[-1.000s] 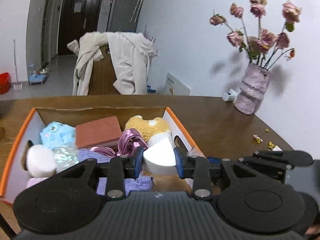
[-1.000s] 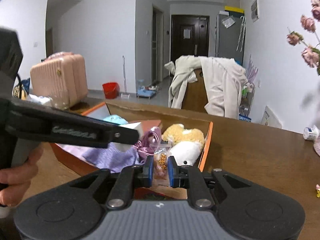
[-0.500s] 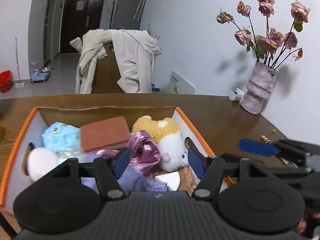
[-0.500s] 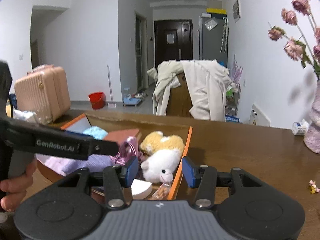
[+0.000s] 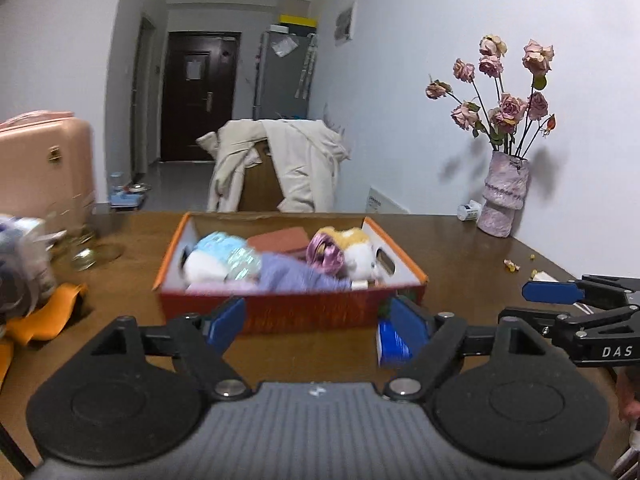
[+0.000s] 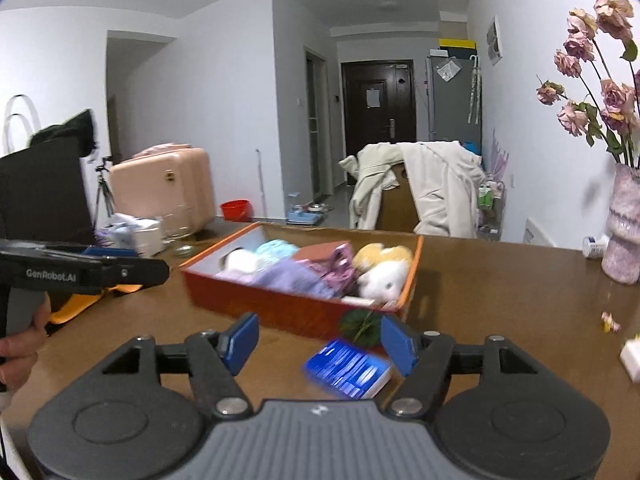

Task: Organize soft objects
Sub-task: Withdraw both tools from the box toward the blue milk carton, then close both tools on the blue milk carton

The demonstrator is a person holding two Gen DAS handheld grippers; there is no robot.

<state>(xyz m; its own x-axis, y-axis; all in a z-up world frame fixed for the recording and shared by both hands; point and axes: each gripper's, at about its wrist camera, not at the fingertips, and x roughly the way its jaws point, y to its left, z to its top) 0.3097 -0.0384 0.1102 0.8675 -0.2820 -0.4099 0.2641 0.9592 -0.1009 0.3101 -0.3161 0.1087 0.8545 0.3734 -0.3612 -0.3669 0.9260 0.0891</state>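
The orange box [image 5: 292, 312] on the tabletop [image 5: 460, 256] holds a white plush [image 5: 360, 260], a yellow plush [image 6: 380, 254], purple cloth [image 5: 288, 276], a pink satin piece [image 5: 326, 250], a brick-red sponge [image 5: 280, 239] and a pale blue item [image 5: 218, 245] (all blurred). Just before the box lies a blue packet [image 6: 346, 368]. Beyond the box to the right stands a vase [image 5: 502, 200]. Left tongs [image 5: 312, 322] and right tongs [image 6: 318, 338] are both opening, empty.

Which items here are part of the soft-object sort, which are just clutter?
Job: orange box, white plush, yellow plush, purple cloth, pink satin piece, light-blue soft item.

Clutter: flower vase, blue packet, pink suitcase, small bottle.
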